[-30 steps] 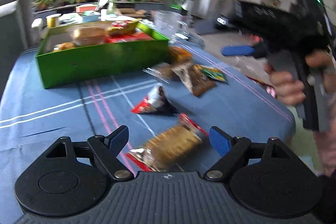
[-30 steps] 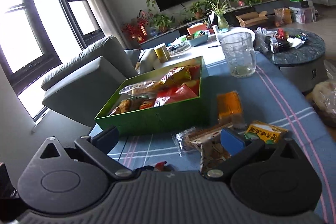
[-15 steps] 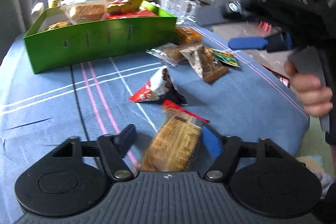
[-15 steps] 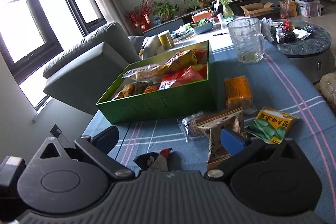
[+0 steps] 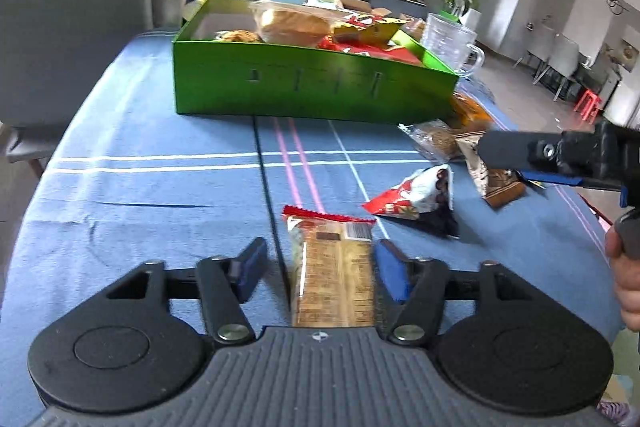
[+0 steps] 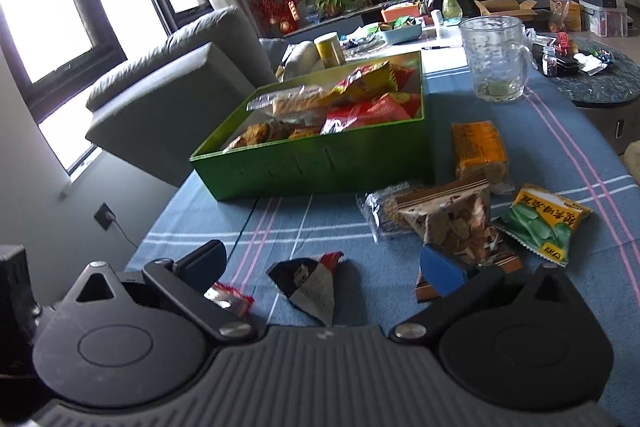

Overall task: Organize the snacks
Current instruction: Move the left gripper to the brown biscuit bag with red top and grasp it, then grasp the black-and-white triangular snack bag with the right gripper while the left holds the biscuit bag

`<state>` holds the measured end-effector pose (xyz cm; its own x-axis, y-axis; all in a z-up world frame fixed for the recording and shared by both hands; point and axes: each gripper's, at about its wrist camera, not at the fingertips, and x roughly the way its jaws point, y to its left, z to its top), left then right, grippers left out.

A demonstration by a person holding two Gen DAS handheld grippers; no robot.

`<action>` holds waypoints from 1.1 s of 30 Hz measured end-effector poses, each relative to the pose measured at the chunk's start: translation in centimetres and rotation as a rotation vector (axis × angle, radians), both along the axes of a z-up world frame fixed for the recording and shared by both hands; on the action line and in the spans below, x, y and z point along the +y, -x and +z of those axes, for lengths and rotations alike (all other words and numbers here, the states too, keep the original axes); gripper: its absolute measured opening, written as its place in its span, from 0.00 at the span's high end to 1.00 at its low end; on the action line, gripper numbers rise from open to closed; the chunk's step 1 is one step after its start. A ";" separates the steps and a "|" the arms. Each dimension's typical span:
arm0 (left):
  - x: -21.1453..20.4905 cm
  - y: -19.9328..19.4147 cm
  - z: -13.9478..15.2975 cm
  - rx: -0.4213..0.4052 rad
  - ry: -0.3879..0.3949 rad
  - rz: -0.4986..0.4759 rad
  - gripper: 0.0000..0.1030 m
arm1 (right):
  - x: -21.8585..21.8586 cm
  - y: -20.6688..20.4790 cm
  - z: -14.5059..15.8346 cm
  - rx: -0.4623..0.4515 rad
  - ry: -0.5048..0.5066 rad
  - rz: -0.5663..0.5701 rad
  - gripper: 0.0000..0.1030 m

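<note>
A green box (image 5: 312,83) holds several snack packs at the far side of the blue tablecloth; it also shows in the right wrist view (image 6: 320,163). My left gripper (image 5: 320,269) is open around a tan cracker pack with a red end (image 5: 332,267); the right pad touches it, the left pad stands apart. My right gripper (image 6: 324,267) is open and empty above a red and black triangular pack (image 6: 312,283), which also lies in the left wrist view (image 5: 416,199). A brown pack (image 6: 456,223), a green pack (image 6: 544,223) and an orange pack (image 6: 480,147) lie right of the box.
A clear glass mug (image 6: 496,59) stands at the back right of the table. A grey sofa (image 6: 168,87) is beyond the table's left edge. The right gripper and hand (image 5: 580,159) hang over the table's right side. A dark round side table (image 6: 592,75) stands further right.
My left gripper has narrowed around the cracker pack, which now lies straight between the fingers. The right gripper has dropped lower over the triangular pack.
</note>
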<state>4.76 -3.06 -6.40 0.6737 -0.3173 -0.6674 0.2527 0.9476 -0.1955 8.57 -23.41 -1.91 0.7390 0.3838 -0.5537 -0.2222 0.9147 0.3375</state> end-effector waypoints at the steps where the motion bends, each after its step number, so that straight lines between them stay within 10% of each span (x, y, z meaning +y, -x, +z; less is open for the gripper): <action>1: 0.0 0.0 0.0 -0.001 -0.007 0.002 0.37 | 0.2 0.0 -0.1 0.003 0.009 0.002 0.35; 8: -0.3 0.4 -0.4 -0.009 -0.041 -0.005 0.38 | 1.2 -0.1 -0.9 0.020 0.059 -0.005 0.35; 13: 0.5 0.4 -0.1 0.010 -0.001 0.028 0.63 | 1.6 0.1 -1.1 0.002 0.101 -0.025 0.35; 33: 2.2 0.8 1.0 -0.045 0.019 0.083 0.63 | 4.8 -0.9 -3.8 0.075 0.162 0.070 0.35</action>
<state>3.91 -0.91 -5.38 0.7272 -0.2719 -0.6303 0.1828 0.9617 -0.2041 9.50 -18.61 -5.66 0.6681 0.3344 -0.6647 -0.2672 0.9416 0.2051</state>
